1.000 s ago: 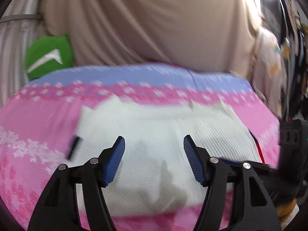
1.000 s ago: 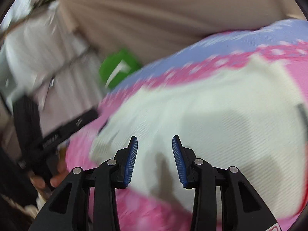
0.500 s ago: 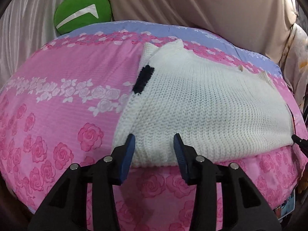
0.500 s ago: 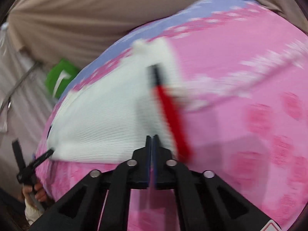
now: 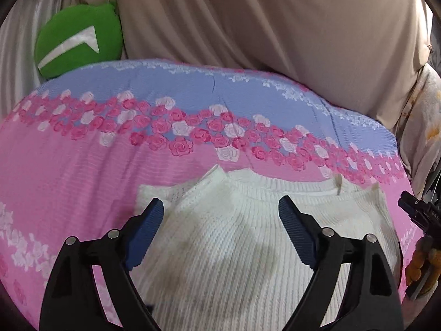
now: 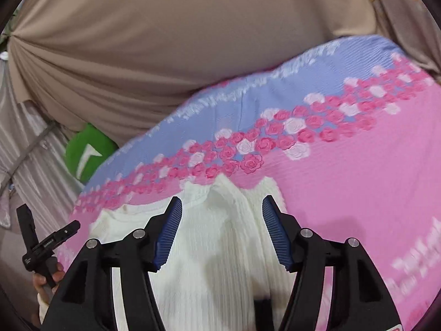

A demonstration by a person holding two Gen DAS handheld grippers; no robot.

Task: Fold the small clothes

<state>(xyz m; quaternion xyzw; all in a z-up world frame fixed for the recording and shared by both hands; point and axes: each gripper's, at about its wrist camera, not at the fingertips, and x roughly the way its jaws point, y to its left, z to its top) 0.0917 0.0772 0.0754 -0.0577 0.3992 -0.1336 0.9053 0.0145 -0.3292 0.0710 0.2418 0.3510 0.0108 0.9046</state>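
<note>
A white ribbed knit sweater lies on the pink rose-print bedspread, with its neckline and a small label at the far end. My left gripper hovers over the sweater's left part. Its jaws are opening wide and the knit lies under the gap, with neither pad pressing on it. In the right wrist view the sweater runs away from me toward a raised corner. My right gripper stands over it, jaws opening, nothing pinched. The other gripper shows at the edge of each view, held by a hand.
A green cushion sits at the bed's far left corner. A beige curtain hangs behind the bed. Patterned fabric hangs at the right edge. The bedspread's lilac band runs along the far side.
Half a second ago both grippers were narrow or shut at the sweater's near hem. Both have since moved forward over the sweater toward the neckline and opened wide.
</note>
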